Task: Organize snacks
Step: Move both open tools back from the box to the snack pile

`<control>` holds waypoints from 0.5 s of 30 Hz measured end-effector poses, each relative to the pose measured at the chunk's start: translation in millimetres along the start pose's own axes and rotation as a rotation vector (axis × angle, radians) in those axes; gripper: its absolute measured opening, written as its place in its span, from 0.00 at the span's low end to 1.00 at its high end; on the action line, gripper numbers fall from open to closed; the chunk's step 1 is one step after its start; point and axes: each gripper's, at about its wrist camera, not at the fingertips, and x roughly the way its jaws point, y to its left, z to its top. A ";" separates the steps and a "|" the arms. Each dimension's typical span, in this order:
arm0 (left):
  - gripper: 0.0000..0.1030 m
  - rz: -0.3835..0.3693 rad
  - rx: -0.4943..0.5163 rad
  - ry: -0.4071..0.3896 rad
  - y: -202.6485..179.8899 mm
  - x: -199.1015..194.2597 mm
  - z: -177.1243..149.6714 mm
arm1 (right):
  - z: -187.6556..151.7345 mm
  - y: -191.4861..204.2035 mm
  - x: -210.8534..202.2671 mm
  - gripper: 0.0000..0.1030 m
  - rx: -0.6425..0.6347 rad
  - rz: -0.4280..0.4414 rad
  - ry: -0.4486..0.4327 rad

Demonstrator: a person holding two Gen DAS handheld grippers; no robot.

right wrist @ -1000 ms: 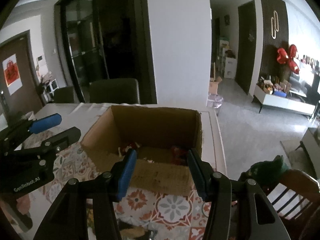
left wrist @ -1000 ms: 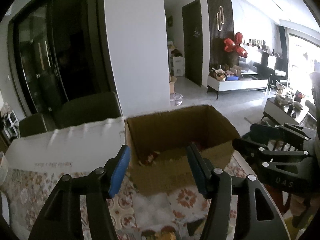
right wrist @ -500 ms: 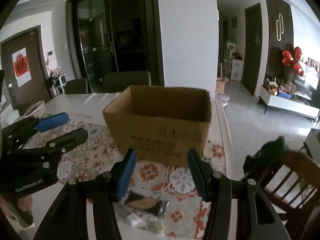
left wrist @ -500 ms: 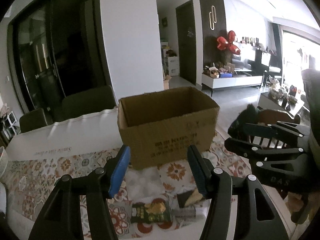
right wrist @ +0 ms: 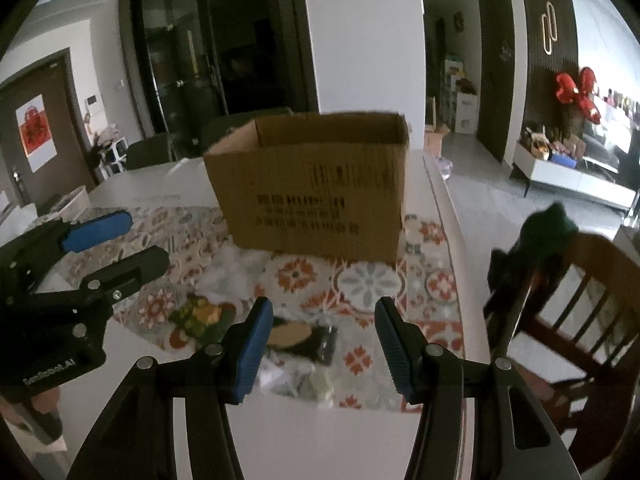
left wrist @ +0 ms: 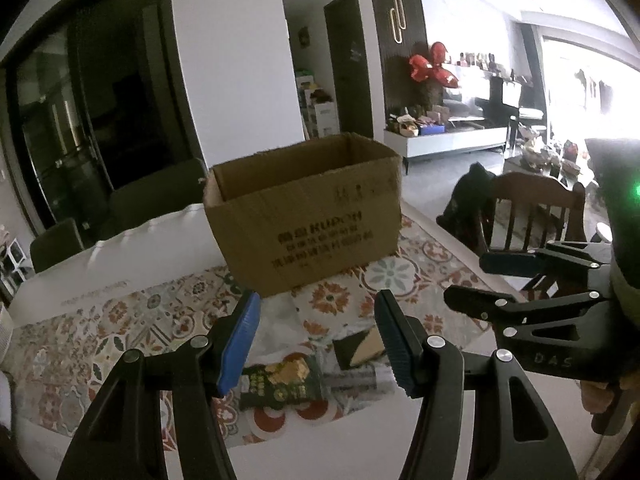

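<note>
An open cardboard box (left wrist: 304,216) (right wrist: 316,196) stands on the patterned mat, its printed side facing me. In front of it lie loose snack packets: a green one (left wrist: 280,384) (right wrist: 200,318), a black and yellow one (left wrist: 360,350) (right wrist: 300,338) and a silvery one (left wrist: 356,380) (right wrist: 304,384). My left gripper (left wrist: 316,320) hovers open above the green and black packets, with nothing held. To its right, my right gripper (right wrist: 324,320) also hangs open and holds nothing, over the black packet. Each gripper shows at the edge of the other's view.
The patterned mat (right wrist: 360,280) covers part of a white table (right wrist: 320,440). A wooden chair (right wrist: 580,300) with a dark garment stands close on the right. Dark chairs (left wrist: 152,200) sit behind the table, and a pale basket (right wrist: 76,200) at its far left.
Both grippers have drawn back from above the box and sunk lower. The box's inside has gone out of sight, its front wall now shows, and the packets on the mat have come into view.
</note>
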 end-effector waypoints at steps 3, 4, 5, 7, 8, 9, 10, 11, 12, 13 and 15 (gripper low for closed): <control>0.57 -0.015 0.000 0.017 -2.6 4.1 -8.2 | -12.5 -0.7 6.9 0.53 0.011 0.012 0.031; 0.57 -0.023 0.000 0.027 -3.6 6.2 -11.6 | -16.3 -0.9 9.5 0.52 0.012 0.015 0.042; 0.57 -0.028 0.000 0.040 -4.9 8.8 -14.3 | -19.2 -0.4 11.7 0.53 0.012 0.016 0.052; 0.57 -0.036 -0.001 0.063 -6.0 14.1 -20.3 | -25.3 0.9 16.2 0.53 0.009 0.018 0.073; 0.57 -0.039 -0.003 0.073 -5.9 16.5 -22.8 | -29.0 1.0 19.9 0.52 0.008 0.019 0.089; 0.57 -0.043 -0.005 0.083 -6.1 19.2 -25.8 | -30.6 1.9 22.0 0.52 0.005 0.020 0.097; 0.57 -0.049 -0.007 0.097 -6.7 22.4 -29.6 | -33.8 2.3 25.5 0.52 0.001 0.018 0.108; 0.57 -0.052 -0.007 0.108 -7.3 25.0 -32.6 | -36.9 2.4 28.5 0.52 0.001 0.019 0.120; 0.57 -0.055 -0.007 0.120 -8.0 28.0 -36.1 | -38.7 2.1 30.8 0.52 0.001 0.022 0.128; 0.57 -0.058 -0.008 0.128 -7.5 30.0 -38.5 | -40.8 2.3 33.7 0.52 0.000 0.027 0.137; 0.57 -0.066 -0.011 0.149 -8.3 35.0 -43.7 | -45.0 2.3 39.7 0.52 -0.003 0.028 0.154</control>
